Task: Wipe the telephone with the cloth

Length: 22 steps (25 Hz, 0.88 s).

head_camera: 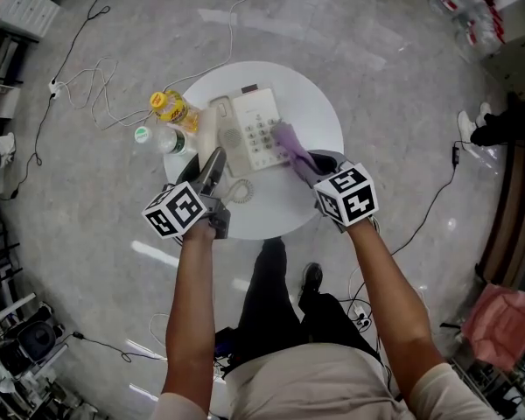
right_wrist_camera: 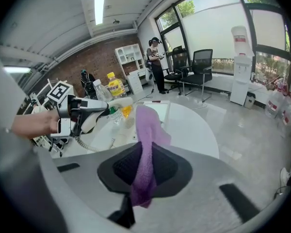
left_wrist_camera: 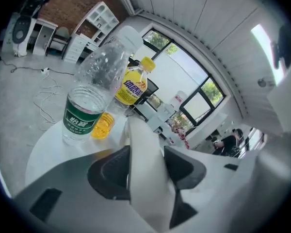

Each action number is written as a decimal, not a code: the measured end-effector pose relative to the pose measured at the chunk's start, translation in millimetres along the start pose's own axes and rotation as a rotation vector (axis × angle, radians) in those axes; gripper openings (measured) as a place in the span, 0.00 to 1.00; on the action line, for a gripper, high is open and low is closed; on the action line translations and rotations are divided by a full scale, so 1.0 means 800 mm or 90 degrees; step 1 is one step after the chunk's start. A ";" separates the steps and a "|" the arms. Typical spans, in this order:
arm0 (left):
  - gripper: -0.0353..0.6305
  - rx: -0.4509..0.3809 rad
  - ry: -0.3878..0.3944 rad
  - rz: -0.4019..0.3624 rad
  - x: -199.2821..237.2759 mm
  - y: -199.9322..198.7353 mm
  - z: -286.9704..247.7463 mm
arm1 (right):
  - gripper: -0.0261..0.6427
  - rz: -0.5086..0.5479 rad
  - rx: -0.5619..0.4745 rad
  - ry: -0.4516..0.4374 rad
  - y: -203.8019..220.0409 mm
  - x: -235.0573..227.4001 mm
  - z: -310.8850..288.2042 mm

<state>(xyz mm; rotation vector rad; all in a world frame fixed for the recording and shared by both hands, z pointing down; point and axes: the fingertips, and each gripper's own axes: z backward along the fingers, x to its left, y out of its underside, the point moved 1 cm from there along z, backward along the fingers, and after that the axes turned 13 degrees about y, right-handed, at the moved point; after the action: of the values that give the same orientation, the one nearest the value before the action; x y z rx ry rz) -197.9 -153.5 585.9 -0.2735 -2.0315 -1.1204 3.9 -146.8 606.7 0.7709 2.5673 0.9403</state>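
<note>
A cream telephone (head_camera: 258, 129) lies in the middle of a round white table (head_camera: 319, 103). My left gripper (head_camera: 212, 166) is shut on its handset (left_wrist_camera: 146, 178), held up off the base at the phone's left side; the coiled cord (head_camera: 239, 191) hangs down to the table. The right gripper view shows the handset (right_wrist_camera: 94, 111) lifted in that gripper. My right gripper (head_camera: 319, 171) is shut on a purple cloth (head_camera: 290, 145), which trails over the phone's right edge. In the right gripper view the cloth (right_wrist_camera: 146, 125) stands pinched between the pads.
A yellow drink bottle (head_camera: 171, 108) and a clear water bottle with a green label (head_camera: 162, 138) stand at the table's left edge, close to the handset. Cables run over the grey floor (head_camera: 114, 68). A person (right_wrist_camera: 154, 52) stands far off by office chairs.
</note>
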 end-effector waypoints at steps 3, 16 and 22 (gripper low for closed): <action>0.37 -0.029 0.067 0.026 -0.030 -0.010 0.010 | 0.09 -0.040 -0.036 -0.028 -0.028 0.011 0.013; 0.37 -0.046 0.316 0.126 -0.194 -0.023 0.017 | 0.09 -0.645 -0.194 -0.405 -0.146 0.086 0.058; 0.37 -0.064 0.325 0.156 -0.195 -0.031 0.017 | 0.09 -0.706 -0.136 -0.495 -0.133 0.103 0.078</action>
<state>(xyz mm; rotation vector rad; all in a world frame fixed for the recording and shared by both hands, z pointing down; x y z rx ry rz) -113.4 -130.1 454.1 -0.2484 -1.4542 -1.0163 -76.0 -135.9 482.4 -0.3372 1.7007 0.3861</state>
